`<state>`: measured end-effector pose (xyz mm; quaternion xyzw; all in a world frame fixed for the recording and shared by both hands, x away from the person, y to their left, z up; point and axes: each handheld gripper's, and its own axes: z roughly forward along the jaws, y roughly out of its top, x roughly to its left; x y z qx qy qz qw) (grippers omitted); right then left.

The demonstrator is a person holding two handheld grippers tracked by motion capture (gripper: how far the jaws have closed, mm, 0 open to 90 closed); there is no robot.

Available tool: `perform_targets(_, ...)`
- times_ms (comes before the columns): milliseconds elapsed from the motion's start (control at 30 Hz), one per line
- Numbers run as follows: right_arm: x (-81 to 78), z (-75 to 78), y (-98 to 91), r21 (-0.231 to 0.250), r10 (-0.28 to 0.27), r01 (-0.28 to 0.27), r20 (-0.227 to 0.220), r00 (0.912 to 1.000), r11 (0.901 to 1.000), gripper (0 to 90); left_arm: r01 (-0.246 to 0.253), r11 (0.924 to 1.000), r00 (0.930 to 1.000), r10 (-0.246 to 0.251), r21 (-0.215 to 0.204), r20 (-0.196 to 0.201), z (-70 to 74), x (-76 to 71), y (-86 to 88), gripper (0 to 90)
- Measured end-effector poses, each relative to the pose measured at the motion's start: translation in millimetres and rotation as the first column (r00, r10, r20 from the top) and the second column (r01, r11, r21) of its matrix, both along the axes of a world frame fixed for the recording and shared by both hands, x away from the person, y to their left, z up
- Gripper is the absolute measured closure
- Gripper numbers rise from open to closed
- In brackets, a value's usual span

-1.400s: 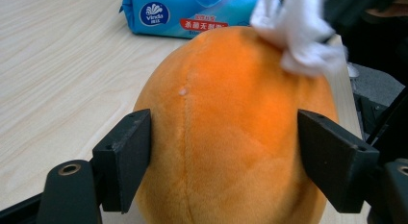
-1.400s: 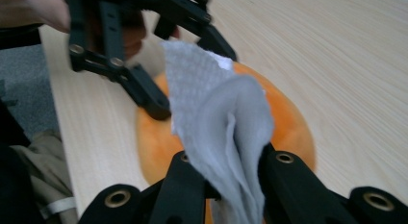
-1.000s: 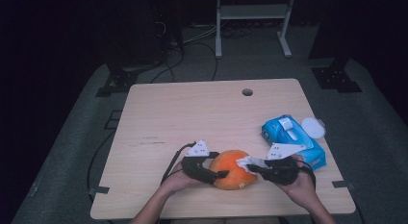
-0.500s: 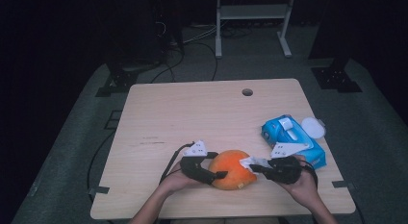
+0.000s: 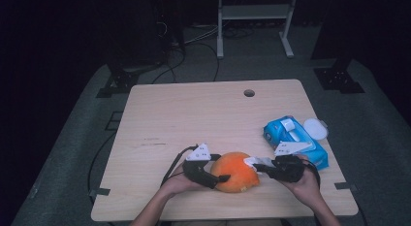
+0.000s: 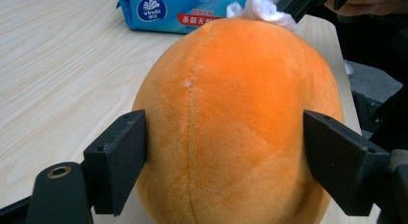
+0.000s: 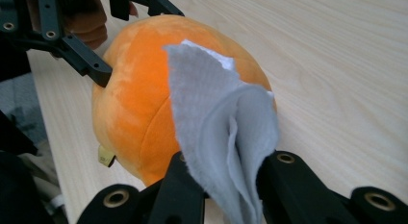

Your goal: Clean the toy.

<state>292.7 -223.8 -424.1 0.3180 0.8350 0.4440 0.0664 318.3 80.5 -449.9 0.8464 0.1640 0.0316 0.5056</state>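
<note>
An orange plush ball (image 5: 236, 171) rests on the table near the front edge. My left gripper (image 5: 220, 175) holds it from the left: in the left gripper view the ball (image 6: 231, 118) fills the gap and both black pads touch its sides, though the jaws have just been opening. My right gripper (image 5: 259, 165) comes in from the right, shut on a folded white wipe (image 7: 211, 104). The wipe lies against the top of the ball (image 7: 134, 104), and its white edge (image 6: 262, 7) peeks over the far side.
A blue pack of wet wipes (image 5: 291, 134) lies just behind my right hand, with a round white lid (image 5: 315, 128) beside it. The wooden table (image 5: 194, 114) has a cable hole (image 5: 249, 93) at the back. A dark floor and stands surround it.
The right gripper has slid a little to the right with the wipe over the ball's top. The left hand has stayed in place on the ball.
</note>
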Motion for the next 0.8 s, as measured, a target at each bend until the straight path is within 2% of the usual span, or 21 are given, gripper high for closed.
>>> perform_targets(33,-0.6,0.2,-0.1,0.007,0.001,-0.001,-0.003,1.0,1.0,81.7,0.004,1.0,1.0,-0.004,0.0,-0.001,-0.3,-0.2,-0.5,18.8)
perform_targets(100,-4.1,8.0,7.6,0.014,0.009,-0.009,0.026,0.9996,0.9999,81.7,0.01,0.9999,0.9999,-0.01,-0.002,0.0,-0.9,-0.6,-1.0,17.8)
perform_targets(133,-4.1,8.0,7.6,0.014,0.009,-0.009,0.026,0.9996,0.9999,81.7,0.015,0.9999,0.9999,-0.015,-0.002,0.005,-1.3,-1.0,-1.3,17.8)
perform_targets(167,-5.8,14.1,14.4,0.017,0.026,-0.027,0.05,0.9984,0.9995,81.6,0.019,0.9998,0.9998,-0.019,0.001,0.011,-1.1,-1.3,-1.4,17.8)
perform_targets(233,-5.8,15.1,15.4,0.013,0.028,-0.029,0.057,0.998,0.9995,81.6,0.017,0.9999,0.9998,-0.017,0.002,0.009,-0.7,-1.2,-1.1,17.8)
perform_targets(367,-2.2,9.4,8.7,0.013,0.011,-0.012,0.032,0.9994,0.9998,81.5,0.016,0.9999,0.9998,-0.016,-0.002,0.008,-0.4,-0.8,-1.2,17.6)
perform_targets(400,-1.0,6.3,5.8,0.003,0.0,0.0,0.021,0.9998,1.0,81.5,0.015,0.9999,0.9999,-0.015,-0.001,0.008,-0.3,-0.9,-1.2,17.6)
perform_targets(467,1.1,0.3,-0.2,0.012,-0.013,0.013,-0.014,0.9998,0.9998,81.6,0.017,0.9999,0.9998,-0.017,0.003,0.013,0.0,-1.4,-1.5,17.6)
perform_targets(533,0.1,0.8,-0.5,0.017,-0.014,0.014,-0.019,0.9997,0.9998,81.7,0.015,0.9998,0.9996,-0.016,0.015,0.024,0.9,-2.9,-3.6,17.3)
perform_targets(600,-3.1,7.8,5.2,0.017,0.003,-0.003,0.003,1.0,0.9999,81.7,0.017,0.9996,0.999,-0.018,0.021,0.042,1.4,-5.3,-6.1,17.1)
perform_targets(667,-6.7,15.9,11.8,0.043,0.039,-0.04,0.025,0.9989,0.9983,81.7,0.019,0.9994,0.9984,-0.021,0.027,0.053,1.8,-6.5,-7.6,17.1)
perform_targets(700,-9.2,20.1,16.9,0.032,0.055,-0.056,0.046,0.9974,0.9979,81.6,0.017,0.9995,0.9985,-0.019,0.027,0.052,1.9,-6.8,-8.0,17.1)
perform_targets(800,-8.5,17.7,16.3,0.023,0.049,-0.05,0.043,0.9979,0.9985,81.7,0.016,0.9997,0.9989,-0.017,0.019,0.044,1.4,-5.1,-7.0,17.0)
